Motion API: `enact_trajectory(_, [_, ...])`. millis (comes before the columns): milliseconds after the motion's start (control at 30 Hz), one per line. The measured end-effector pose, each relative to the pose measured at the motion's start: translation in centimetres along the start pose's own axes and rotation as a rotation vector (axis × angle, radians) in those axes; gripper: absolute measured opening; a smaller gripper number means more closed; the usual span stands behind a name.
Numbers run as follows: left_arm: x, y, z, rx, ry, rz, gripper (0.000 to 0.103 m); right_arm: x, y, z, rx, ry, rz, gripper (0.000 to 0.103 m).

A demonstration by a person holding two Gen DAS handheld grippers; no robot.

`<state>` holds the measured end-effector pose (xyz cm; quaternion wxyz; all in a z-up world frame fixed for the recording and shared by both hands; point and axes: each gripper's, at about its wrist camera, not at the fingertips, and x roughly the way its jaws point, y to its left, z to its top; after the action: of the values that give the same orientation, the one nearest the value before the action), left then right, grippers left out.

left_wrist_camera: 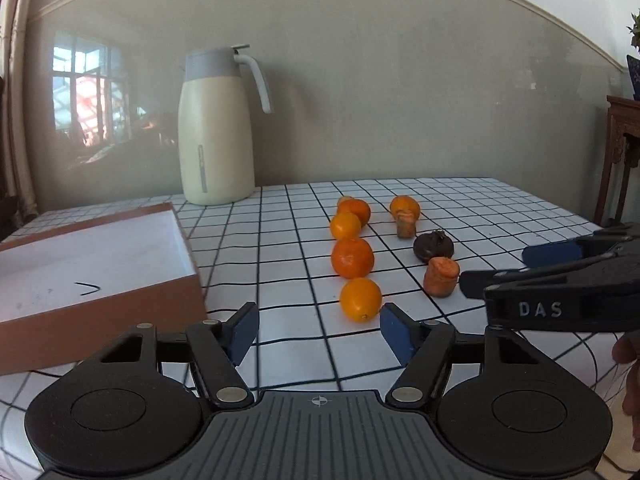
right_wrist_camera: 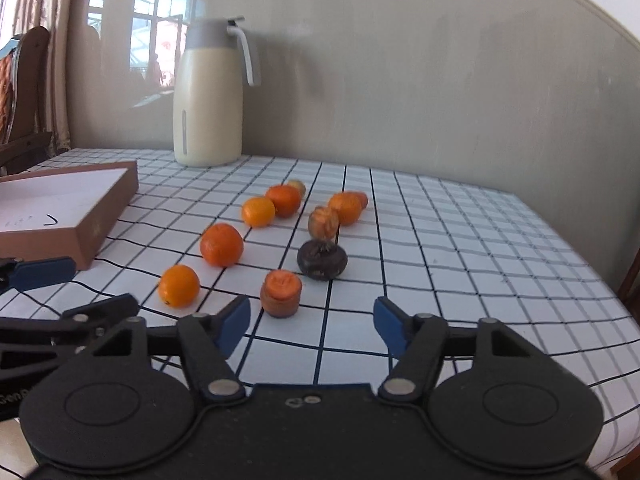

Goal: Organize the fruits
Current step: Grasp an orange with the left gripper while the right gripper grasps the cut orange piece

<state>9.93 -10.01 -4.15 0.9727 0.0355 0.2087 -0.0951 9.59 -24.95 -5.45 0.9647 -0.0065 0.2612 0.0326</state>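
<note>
Reading both sets of jaws as parted with nothing between the pads. My left gripper stands about half open, blue pads clear of everything, hovering over the checked tablecloth. Nearest orange sits just ahead of the gap, slightly toward the right pad, not touched

My right gripper likewise half open, empty. Carrot stub stands upright just ahead of its left pad, apart from it. In the left view this gripper comes in from the right, its tip close beside the same stub. A bit of my hand shows at the right edge there

Writing: "DAS" in raised letters on the right gripper's body, seen from the left camera. Partial "Gen" on the left gripper's side in the right view, rest cut off. Black pen squiggle on the box floor, not legible as text

Fruit layout: a loose line of oranges runs away from me, second orange behind the nearest, more further back. Dark round fruit behind the carrot stub, another carrot piece behind that, all on the cloth. Brown box with white inside sits left of the fruit, empty. Cream jug with grey lid stands at the back by the wall
</note>
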Motion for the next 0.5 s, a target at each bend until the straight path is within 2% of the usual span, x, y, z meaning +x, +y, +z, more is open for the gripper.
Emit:
enact_trajectory(67, [0.9, -0.7, 0.1, 0.011, 0.008, -0.017, 0.066, 0.6, -0.3, 0.0, 0.003, 0.011, 0.007, 0.048])
enact_trajectory(233, [3.4, -1.2, 0.0, 0.02, 0.069, -0.039, 0.048, 1.6, -0.1, 0.1, -0.002, 0.047, 0.039, 0.043])
enact_trajectory(500, [5.2, 0.0, 0.5, -0.026, 0.063, -0.035, 0.048, 3.4, 0.4, 1.0, -0.027, 0.073, 0.042, 0.038])
